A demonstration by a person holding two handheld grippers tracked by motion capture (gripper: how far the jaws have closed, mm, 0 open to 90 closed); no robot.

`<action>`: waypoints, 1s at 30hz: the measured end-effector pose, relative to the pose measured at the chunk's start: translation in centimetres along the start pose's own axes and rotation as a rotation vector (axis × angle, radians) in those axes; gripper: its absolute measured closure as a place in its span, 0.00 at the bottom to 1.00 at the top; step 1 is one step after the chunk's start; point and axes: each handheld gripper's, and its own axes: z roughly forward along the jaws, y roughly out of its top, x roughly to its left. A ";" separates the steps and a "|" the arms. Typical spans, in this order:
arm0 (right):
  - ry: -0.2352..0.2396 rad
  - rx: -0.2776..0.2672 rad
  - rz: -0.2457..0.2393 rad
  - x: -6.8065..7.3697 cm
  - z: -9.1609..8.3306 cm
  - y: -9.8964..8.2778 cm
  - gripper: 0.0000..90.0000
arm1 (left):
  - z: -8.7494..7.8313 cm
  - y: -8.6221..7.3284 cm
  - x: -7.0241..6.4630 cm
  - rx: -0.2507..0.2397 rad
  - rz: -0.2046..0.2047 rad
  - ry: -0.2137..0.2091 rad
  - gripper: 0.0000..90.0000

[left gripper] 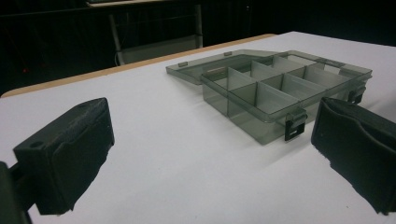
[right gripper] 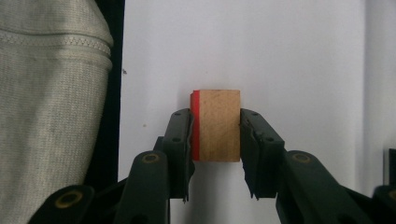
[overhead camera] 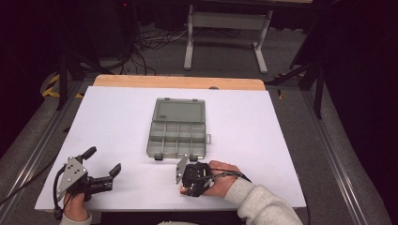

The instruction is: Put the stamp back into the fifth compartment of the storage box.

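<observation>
A small wooden block (right gripper: pixel 218 125) with one red face lies on the white table (right gripper: pixel 289 56), and my right gripper (right gripper: pixel 216 142) is shut on it, one pad against the red side and one against the bare wood. From above, the right gripper (overhead camera: pixel 184 188) points down near the table's front edge, just in front of a grey see-through organiser box (overhead camera: pixel 178 133). The box lies open with its lid (overhead camera: pixel 179 111) folded back and several empty compartments. My left gripper (overhead camera: pixel 102 161) rests at the front left, open and with nothing between its fingers (left gripper: pixel 65 158). The organiser box (left gripper: pixel 280 91) sits ahead of it to the right.
The person's light grey sleeve (overhead camera: pixel 263 204) comes in from the bottom right, and grey fabric (right gripper: pixel 46 116) sits close beside the block at the table edge. Bare white tabletop (overhead camera: pixel 117 117) surrounds the box. A metal stand (overhead camera: pixel 225 33) and cables lie on the floor beyond.
</observation>
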 end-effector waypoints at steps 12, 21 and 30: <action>-0.030 -0.075 0.001 -0.1 -1.4 0.0 0.74 | 0.0 0.0 0.0 0.000 0.000 -0.001 0.00; -0.076 -0.162 0.013 -0.2 -2.7 -0.2 0.74 | 0.0 0.0 0.0 0.002 -0.001 0.001 0.00; -0.110 -0.275 0.040 -0.4 -3.4 -0.6 0.73 | 0.0 0.0 0.0 0.001 -0.002 0.001 0.00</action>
